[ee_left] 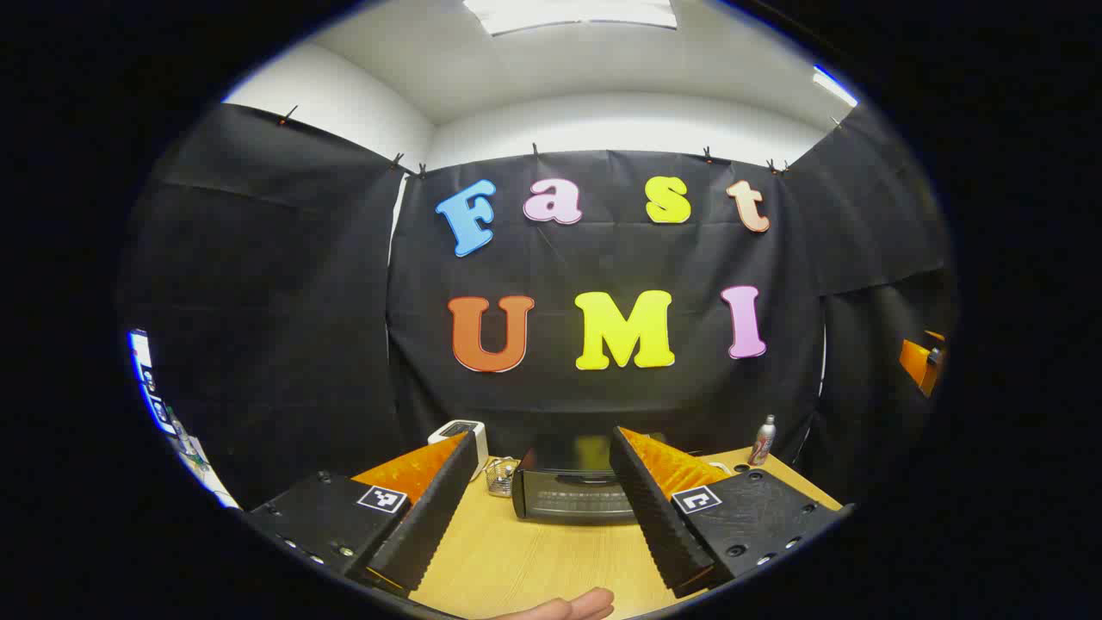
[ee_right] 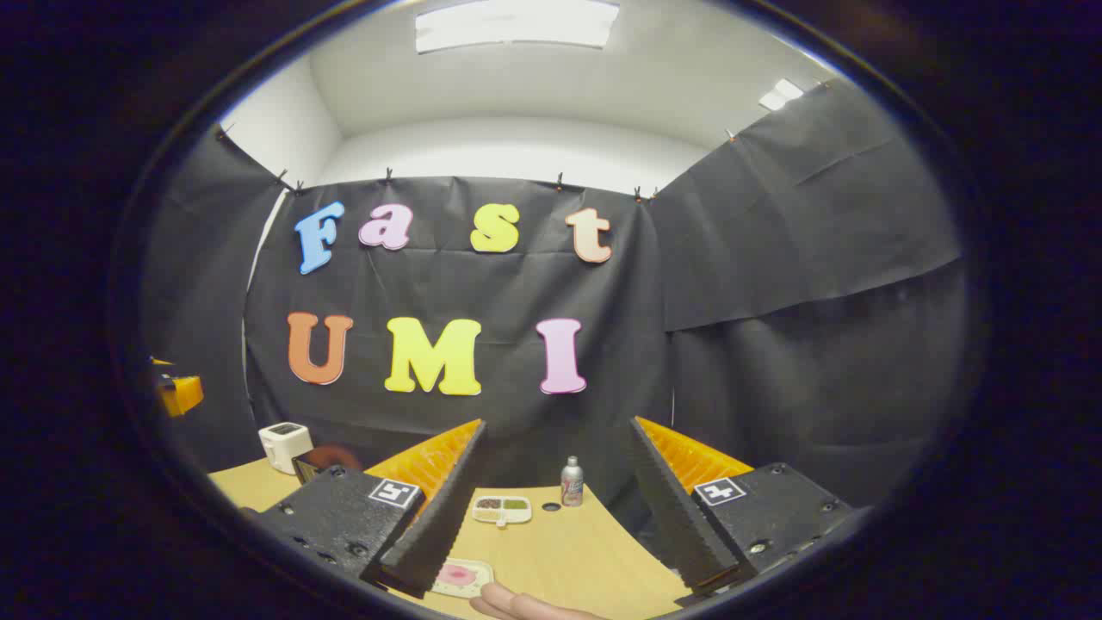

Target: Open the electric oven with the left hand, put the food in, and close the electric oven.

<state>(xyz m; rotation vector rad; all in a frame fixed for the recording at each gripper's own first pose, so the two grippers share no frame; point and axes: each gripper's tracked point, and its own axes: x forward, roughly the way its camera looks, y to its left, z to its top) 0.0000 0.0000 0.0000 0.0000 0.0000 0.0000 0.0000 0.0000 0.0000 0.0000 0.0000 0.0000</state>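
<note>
Both grippers spread, empty: left gripper faces closed dark metal electric oven, far. Risk: right gripper knocks silver can reaching pale food tray.

Bright ceiling panels overhead, sharp centre, bowed fisheye edges (dim low corners)

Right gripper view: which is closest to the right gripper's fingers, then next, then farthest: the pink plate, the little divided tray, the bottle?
1. Pink plate, low by the right gripper's left finger.
2. Divided tray, mid-table between the fingers.
3. Bottle, just behind, right of the tray, by the back edge.
</note>
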